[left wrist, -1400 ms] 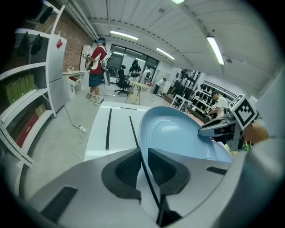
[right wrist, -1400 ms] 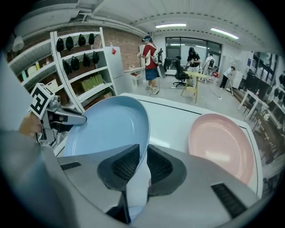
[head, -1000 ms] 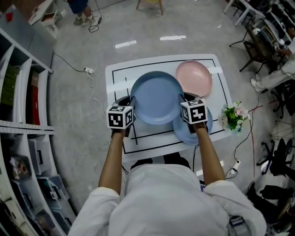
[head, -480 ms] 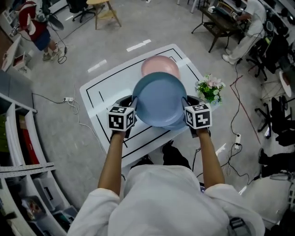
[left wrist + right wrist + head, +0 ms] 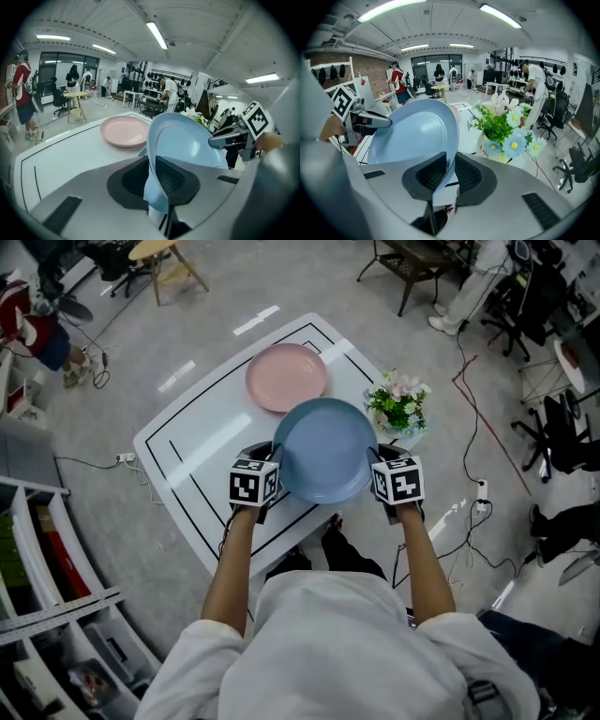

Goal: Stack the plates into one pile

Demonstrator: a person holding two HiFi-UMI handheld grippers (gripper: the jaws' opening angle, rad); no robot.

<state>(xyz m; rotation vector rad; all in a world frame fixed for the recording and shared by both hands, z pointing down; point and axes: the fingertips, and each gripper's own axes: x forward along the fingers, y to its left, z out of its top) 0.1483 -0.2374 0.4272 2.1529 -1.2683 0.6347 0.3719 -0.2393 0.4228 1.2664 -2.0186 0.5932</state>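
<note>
A light blue plate (image 5: 323,451) hangs above the near part of the white table (image 5: 197,442), held by its rim on both sides. My left gripper (image 5: 272,463) is shut on its left rim; in the left gripper view the pads clamp the plate (image 5: 183,140) edge-on. My right gripper (image 5: 373,463) is shut on the right rim, with the plate (image 5: 417,133) tilted up between its pads. A pink plate (image 5: 286,377) lies flat further back on the table. A sliver of another blue plate (image 5: 142,150) shows under the held one.
A pot of flowers (image 5: 398,404) stands at the table's right corner, close to the right gripper. Black lines are marked on the table top. A wooden stool (image 5: 164,259), cables on the floor and office chairs surround the table; people stand far off.
Both grippers have carried the blue plate to the right, from beside the second blue plate to over it, so that plate is now covered. The head view has swung round as well.
</note>
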